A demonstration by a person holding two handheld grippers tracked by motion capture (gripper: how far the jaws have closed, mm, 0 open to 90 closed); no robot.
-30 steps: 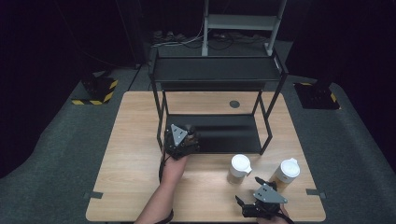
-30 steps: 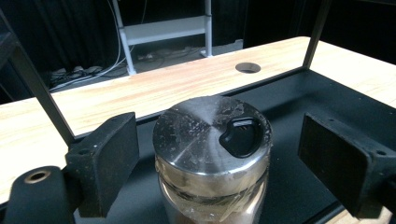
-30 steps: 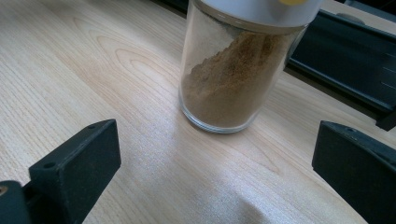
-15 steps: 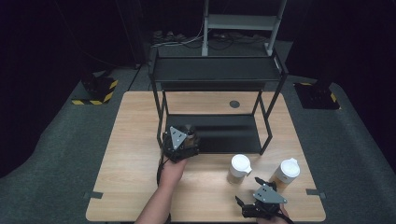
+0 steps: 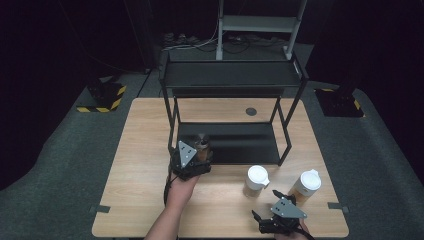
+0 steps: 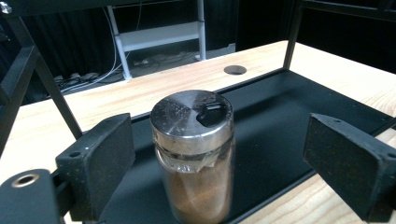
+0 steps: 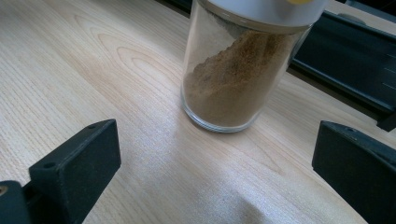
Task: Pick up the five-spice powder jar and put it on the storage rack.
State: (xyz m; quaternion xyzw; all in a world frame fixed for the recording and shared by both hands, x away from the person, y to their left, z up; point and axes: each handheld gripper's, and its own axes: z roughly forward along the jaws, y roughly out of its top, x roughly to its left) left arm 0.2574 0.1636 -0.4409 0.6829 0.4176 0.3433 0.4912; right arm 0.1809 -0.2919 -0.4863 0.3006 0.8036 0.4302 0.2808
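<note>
On the black rack's lower shelf (image 5: 240,142), at its front left corner, stands the metal-lidded spice jar (image 6: 194,154) (brown powder inside). The left gripper (image 6: 210,158) has just been opening — jar between its jaws, pads clear of it. The right gripper (image 7: 215,172) gapes before a white-lidded jar (image 7: 233,70) — on the table, just in front of the rack.

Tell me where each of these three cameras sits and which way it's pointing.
High view: above the table's near edge, facing forward and down on the rack; forearm, left gripper and right gripper show.
Left gripper view: rides the left gripper, looking along its fingers, which have just been opening off the metal-lidded jar.
Right gripper view: rides the right gripper, facing the white-lidded jar between open fingers.
Shared: high and left gripper views both show the metal-lidded jar.
</note>
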